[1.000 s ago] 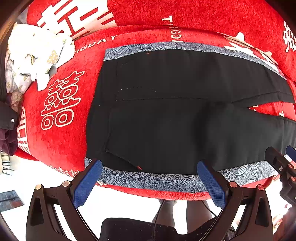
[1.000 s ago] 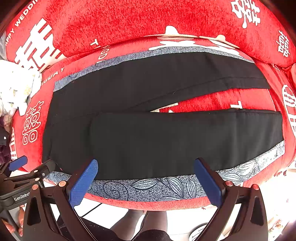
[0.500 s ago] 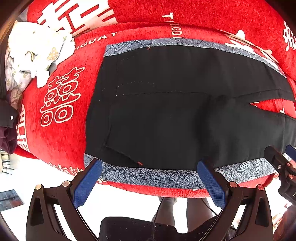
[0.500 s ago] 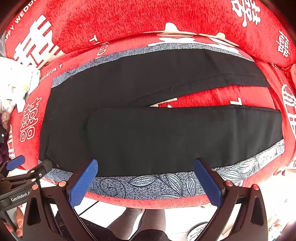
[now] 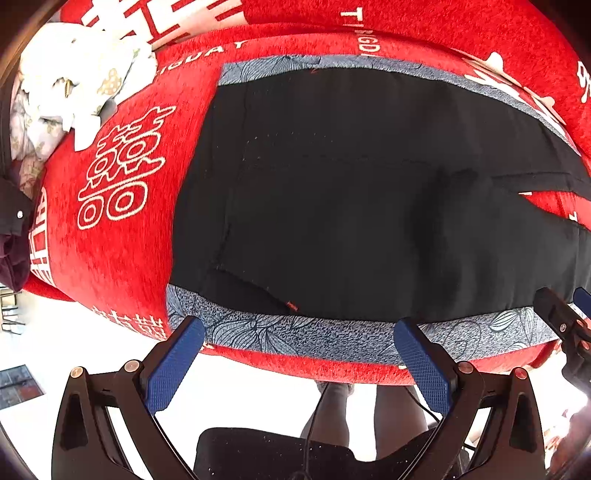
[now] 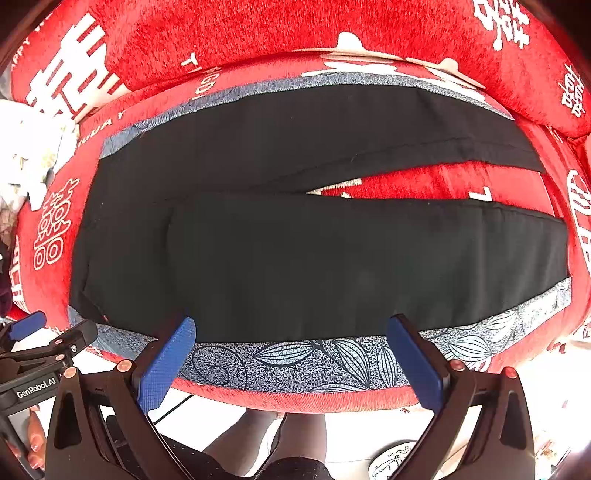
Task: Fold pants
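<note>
We have one red plush sofa printed with white characters, and across its seat one grey-blue leaf-patterned mat. On that mat lies one pair of black fabric pants, spread flat, waistband toward the left, its two legs running right with a wedge of red showing between them. Nothing is folded yet, as we judge it.

To do this step well, we should take the near long edge at two well-separated spots, one by the waist and one along the leg, pinching only the pants and not the mat beneath. Then we carry the near leg over the far one, keeping both lifts level so the cloth does not skew.

Our two tools hover just off that near edge: the left tool and the right tool, each spread wide and holding nothing.

One white crumpled floral cloth sits at the sofa's left end.
</note>
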`<state>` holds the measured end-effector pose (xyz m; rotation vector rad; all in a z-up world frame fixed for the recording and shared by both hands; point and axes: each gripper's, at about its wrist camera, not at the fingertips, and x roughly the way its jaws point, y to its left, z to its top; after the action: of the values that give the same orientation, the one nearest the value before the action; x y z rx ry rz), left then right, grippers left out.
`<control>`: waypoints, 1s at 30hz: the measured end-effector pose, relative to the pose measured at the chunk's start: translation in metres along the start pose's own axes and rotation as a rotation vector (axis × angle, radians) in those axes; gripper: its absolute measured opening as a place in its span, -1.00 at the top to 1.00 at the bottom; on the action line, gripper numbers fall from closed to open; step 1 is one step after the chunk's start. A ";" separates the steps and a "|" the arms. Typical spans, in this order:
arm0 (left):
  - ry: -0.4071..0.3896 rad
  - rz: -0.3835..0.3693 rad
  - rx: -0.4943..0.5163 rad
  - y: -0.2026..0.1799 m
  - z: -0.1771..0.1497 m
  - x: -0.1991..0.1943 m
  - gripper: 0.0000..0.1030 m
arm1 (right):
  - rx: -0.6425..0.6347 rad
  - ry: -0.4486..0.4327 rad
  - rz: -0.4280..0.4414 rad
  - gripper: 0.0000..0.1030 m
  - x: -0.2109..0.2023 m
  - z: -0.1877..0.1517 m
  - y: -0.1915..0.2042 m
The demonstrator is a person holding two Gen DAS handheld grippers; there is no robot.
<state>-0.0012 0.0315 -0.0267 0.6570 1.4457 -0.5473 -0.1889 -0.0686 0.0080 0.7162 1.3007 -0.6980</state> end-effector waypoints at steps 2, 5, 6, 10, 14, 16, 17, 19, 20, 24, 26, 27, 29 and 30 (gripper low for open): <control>0.002 -0.002 0.001 0.000 -0.002 0.002 -1.00 | -0.002 0.001 0.000 -1.00 0.003 -0.002 0.000; 0.002 -0.012 0.000 -0.001 -0.003 0.004 -1.00 | -0.005 0.008 -0.002 -1.00 0.006 -0.005 0.001; 0.001 -0.015 -0.003 0.000 -0.003 0.005 -1.00 | -0.007 0.008 -0.004 -1.00 0.007 -0.006 0.001; -0.003 -0.020 -0.016 0.003 -0.005 0.007 -1.00 | -0.004 0.006 0.004 -1.00 0.010 -0.007 0.000; -0.033 -0.137 -0.075 0.020 -0.007 0.004 -1.00 | 0.055 0.000 0.124 -1.00 0.011 -0.006 -0.009; -0.050 -0.254 -0.132 0.039 -0.010 0.005 -1.00 | 0.114 0.015 0.273 -1.00 0.015 -0.007 -0.020; -0.056 -0.293 -0.151 0.046 -0.011 0.007 -1.00 | 0.139 0.021 0.338 -1.00 0.017 -0.009 -0.025; -0.062 -0.374 -0.203 0.069 -0.018 0.013 -1.00 | 0.195 0.052 0.498 -0.98 0.028 -0.017 -0.037; -0.056 -0.388 -0.219 0.076 -0.022 0.016 -1.00 | 0.213 0.070 0.549 -0.92 0.034 -0.021 -0.042; -0.001 -0.465 -0.309 0.108 -0.046 0.049 -1.00 | 0.315 0.194 0.721 -0.55 0.077 -0.051 -0.062; 0.026 -0.526 -0.355 0.119 -0.056 0.071 -1.00 | 0.369 0.241 0.801 -0.55 0.091 -0.066 -0.069; 0.037 -0.548 -0.375 0.122 -0.060 0.081 -1.00 | 0.398 0.258 0.852 -0.55 0.100 -0.074 -0.072; 0.042 -0.593 -0.411 0.128 -0.063 0.098 -1.00 | 0.443 0.281 0.935 -0.55 0.112 -0.086 -0.076; 0.047 -0.630 -0.436 0.129 -0.062 0.108 -1.00 | 0.457 0.282 0.953 -0.55 0.118 -0.091 -0.078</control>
<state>0.0508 0.1719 -0.1245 -0.1468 1.7463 -0.6676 -0.2888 -0.0498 -0.1260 1.6981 0.8760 -0.0933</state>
